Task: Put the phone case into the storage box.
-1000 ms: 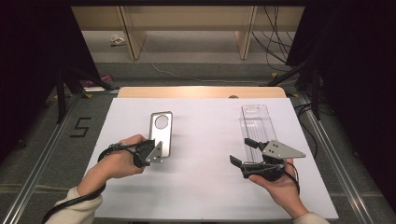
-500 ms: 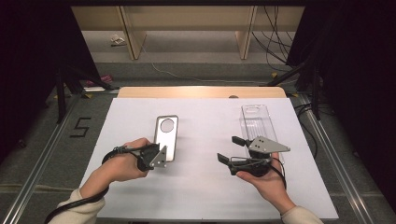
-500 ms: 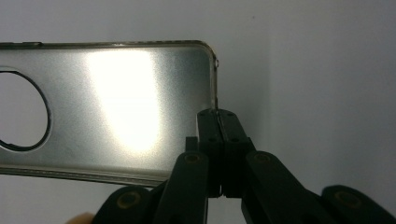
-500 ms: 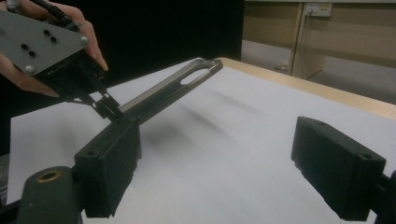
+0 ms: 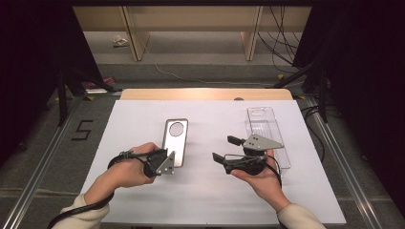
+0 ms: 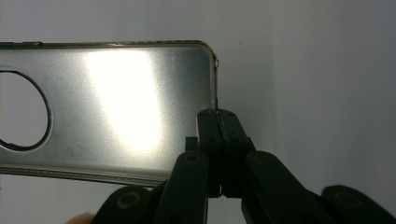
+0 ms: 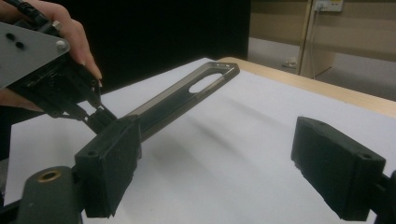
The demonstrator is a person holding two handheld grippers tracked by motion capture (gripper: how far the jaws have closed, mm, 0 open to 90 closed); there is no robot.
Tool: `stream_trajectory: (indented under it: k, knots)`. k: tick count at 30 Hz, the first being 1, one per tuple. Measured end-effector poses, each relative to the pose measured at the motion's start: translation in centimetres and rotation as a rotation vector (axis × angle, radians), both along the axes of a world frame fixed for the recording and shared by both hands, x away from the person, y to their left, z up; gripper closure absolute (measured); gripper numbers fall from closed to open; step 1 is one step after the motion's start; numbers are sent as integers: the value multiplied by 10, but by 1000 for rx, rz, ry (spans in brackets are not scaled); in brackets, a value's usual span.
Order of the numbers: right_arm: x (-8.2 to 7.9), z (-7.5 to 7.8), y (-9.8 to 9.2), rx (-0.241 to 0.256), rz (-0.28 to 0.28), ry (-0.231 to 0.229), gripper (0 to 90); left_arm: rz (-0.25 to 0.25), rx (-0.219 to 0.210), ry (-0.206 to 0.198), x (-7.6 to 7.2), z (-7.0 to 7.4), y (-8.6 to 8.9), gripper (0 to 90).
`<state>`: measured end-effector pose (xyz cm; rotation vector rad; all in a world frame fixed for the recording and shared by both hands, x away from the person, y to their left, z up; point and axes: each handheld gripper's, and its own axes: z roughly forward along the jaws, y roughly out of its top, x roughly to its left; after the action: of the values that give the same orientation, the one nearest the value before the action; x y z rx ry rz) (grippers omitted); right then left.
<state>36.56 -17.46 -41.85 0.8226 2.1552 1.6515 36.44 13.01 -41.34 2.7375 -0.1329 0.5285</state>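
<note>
Pinching the near edge of the flat silver metal phone case (image 6: 116, 107) in our closed left tool (image 5: 165, 161), we judge it needs lifting toward our wide-open right tool (image 5: 224, 149) beside it.

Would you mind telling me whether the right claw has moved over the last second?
Yes: the right claw has shifted left, away from the clear tray.

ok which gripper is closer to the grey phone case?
Left. The left gripper is shut on the grey phone case at its near end; the right gripper is open, off to its right, apart.
</note>
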Motion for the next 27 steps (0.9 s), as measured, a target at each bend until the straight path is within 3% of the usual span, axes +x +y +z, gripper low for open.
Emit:
stream_trajectory:
  k: [15,27]
  knots:
    - [12,-2,8,15,-11,35,173,-41,-6,-25,-8,4,-12,889]
    - [18,-4,11,16,-20,55,177,-74,7,-22,-12,4,-23,889]
